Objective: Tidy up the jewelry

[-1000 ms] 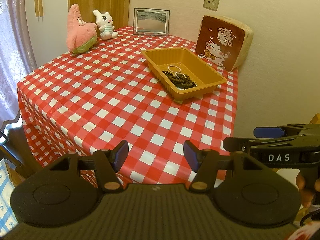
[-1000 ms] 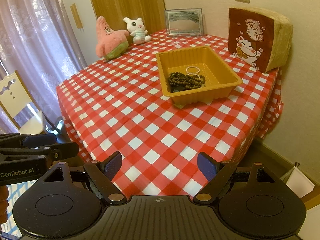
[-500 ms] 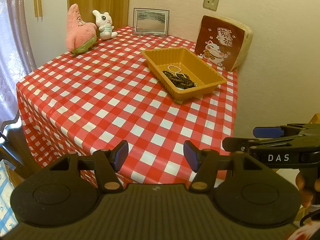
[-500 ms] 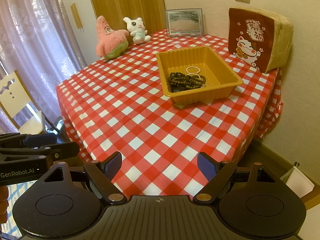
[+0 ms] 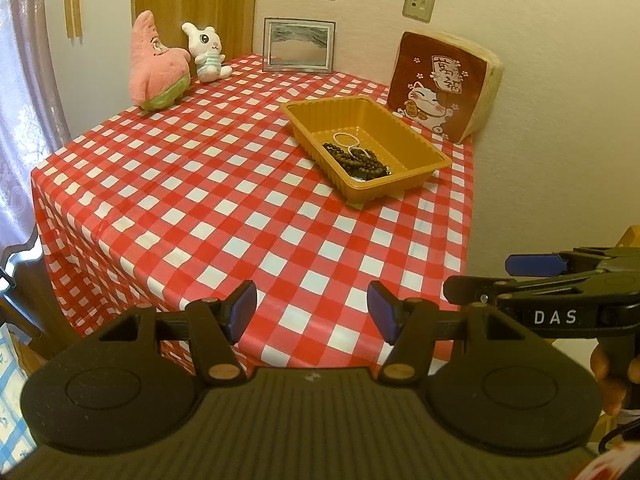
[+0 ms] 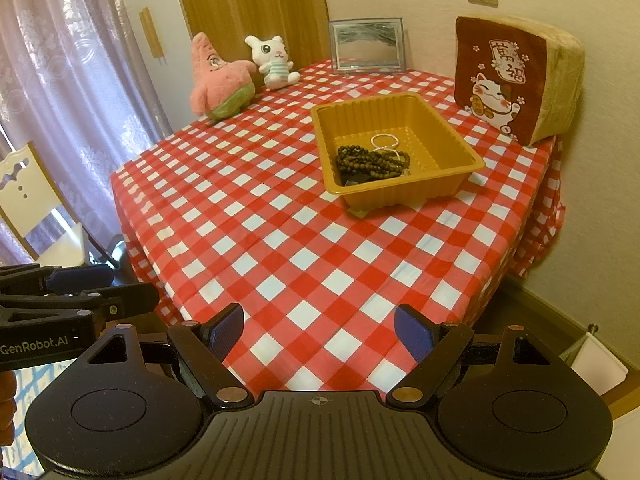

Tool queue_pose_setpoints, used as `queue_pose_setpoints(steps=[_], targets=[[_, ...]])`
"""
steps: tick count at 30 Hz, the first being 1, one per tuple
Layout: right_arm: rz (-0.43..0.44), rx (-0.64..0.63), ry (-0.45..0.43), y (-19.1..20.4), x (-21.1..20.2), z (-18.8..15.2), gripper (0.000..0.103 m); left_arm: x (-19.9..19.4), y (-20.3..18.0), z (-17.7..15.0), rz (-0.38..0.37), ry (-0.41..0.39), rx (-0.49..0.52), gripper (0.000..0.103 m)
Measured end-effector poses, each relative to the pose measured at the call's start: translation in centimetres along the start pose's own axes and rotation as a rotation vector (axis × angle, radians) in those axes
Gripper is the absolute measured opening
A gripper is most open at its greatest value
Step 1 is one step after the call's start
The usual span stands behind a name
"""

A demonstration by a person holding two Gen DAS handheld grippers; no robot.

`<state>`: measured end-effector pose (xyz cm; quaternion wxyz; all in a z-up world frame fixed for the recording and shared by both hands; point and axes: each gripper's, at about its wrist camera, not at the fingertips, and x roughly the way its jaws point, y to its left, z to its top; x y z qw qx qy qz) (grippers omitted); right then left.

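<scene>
Red-and-white checked cloth covers the table [image 6: 304,240], which stands in a corner of the room; toward its far right part sits an orange plastic tray [image 6: 400,192] with ribbed walls, set at a slant to the table edges. Inside the tray lie the jewelry pieces: a heap of dark beaded strands [image 6: 372,162] toward the near end, and a thin pale ring-shaped bracelet [image 6: 385,141] just beyond it, touching the beads. Along the far side of the table stand a pink star-shaped plush [image 6: 218,80], a white rabbit plush [image 6: 274,62] just beside it, a framed picture [image 6: 368,46] against the wall, and a brown cushion with a lucky-cat print [image 6: 508,80] leaning in the right corner. The left gripper [image 5: 312,312] hovers over the near edge of the table, its blue-padded fingers spread apart with nothing between them; the right gripper [image 6: 319,330] is held likewise over the near edge, jaws wide and empty. Both grippers are well apart from the tray; each appears at the side of the other's view.
</scene>
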<state>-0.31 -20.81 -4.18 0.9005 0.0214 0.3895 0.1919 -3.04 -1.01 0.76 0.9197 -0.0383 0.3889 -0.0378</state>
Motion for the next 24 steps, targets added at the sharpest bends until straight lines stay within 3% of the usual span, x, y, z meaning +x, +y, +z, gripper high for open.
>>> queue_pose_setpoints(steps=[24], targets=[[-0.012, 0.014, -0.011, -0.53, -0.26, 0.0, 0.082, -0.28, -0.53, 0.18, -0.015, -0.015, 0.016, 0.061]])
